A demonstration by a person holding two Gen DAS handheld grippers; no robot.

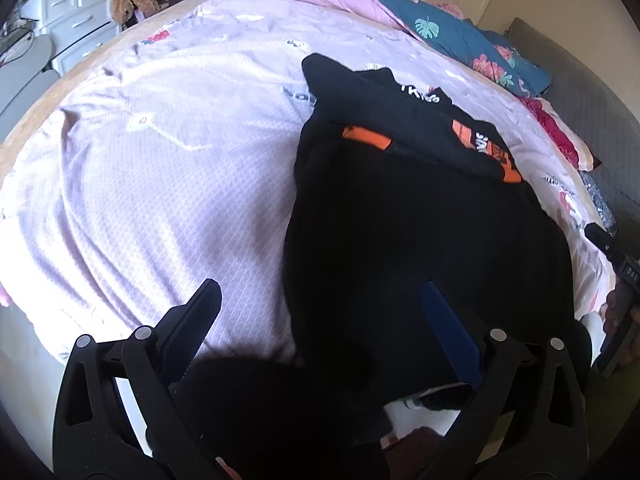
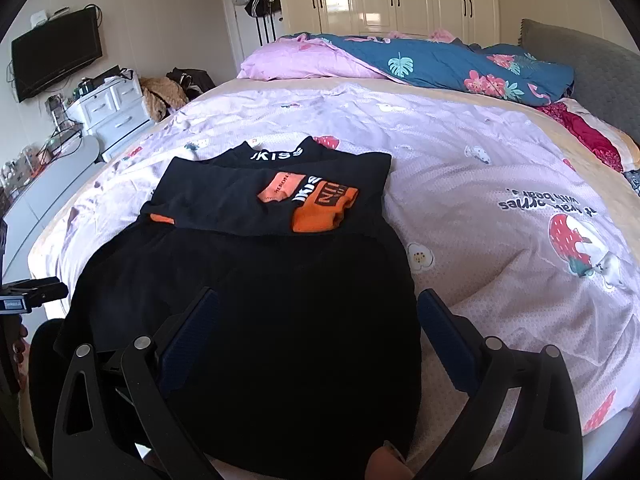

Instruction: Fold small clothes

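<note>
We are hovering both tools, left tool and right tool, spread wide and empty over the black garment lying on the bed, risking dragging its folded orange-printed top layer askew.

left gripper: jaws standing wide apart, gripping nothing, hovering low at the bed's near edge | right gripper: jaws likewise spread wide, nothing pinched, hovering at the near edge | both pointing forward across the bed toward its far edge
</note>
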